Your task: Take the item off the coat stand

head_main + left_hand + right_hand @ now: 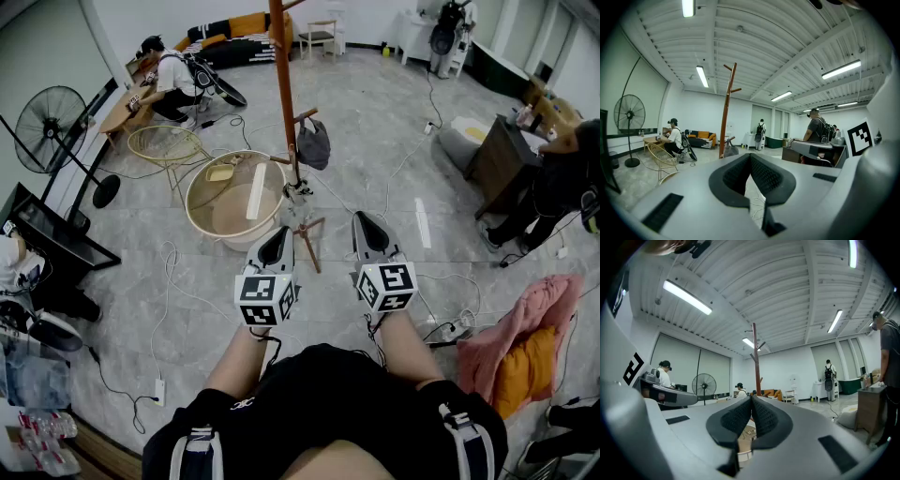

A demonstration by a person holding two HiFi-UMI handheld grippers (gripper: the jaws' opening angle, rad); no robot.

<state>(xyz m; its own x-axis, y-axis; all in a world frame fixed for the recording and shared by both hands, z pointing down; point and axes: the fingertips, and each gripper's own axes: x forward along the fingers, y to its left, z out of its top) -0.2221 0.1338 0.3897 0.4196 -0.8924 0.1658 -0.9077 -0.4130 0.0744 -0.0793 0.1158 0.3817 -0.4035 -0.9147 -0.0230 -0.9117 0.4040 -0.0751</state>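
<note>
The wooden coat stand (281, 84) rises ahead of me at the middle of the room. A dark grey bag (314, 145) hangs from a low peg on its right side. My left gripper (277, 234) and right gripper (367, 221) are held side by side, short of the stand's base, both shut and holding nothing. In the left gripper view the stand (727, 112) is far off to the left of the shut left gripper (750, 155), with the bag (731, 150) at its foot. In the right gripper view the pole (754, 357) stands just above the shut right gripper (751, 398).
A round tub (199, 217) with a white board in it sits left of the stand's base. A wire chair (169, 145) and a floor fan (52, 117) lie further left. A desk with a person (502, 159) is on the right, a pink cloth (525, 337) near right. Cables cross the floor.
</note>
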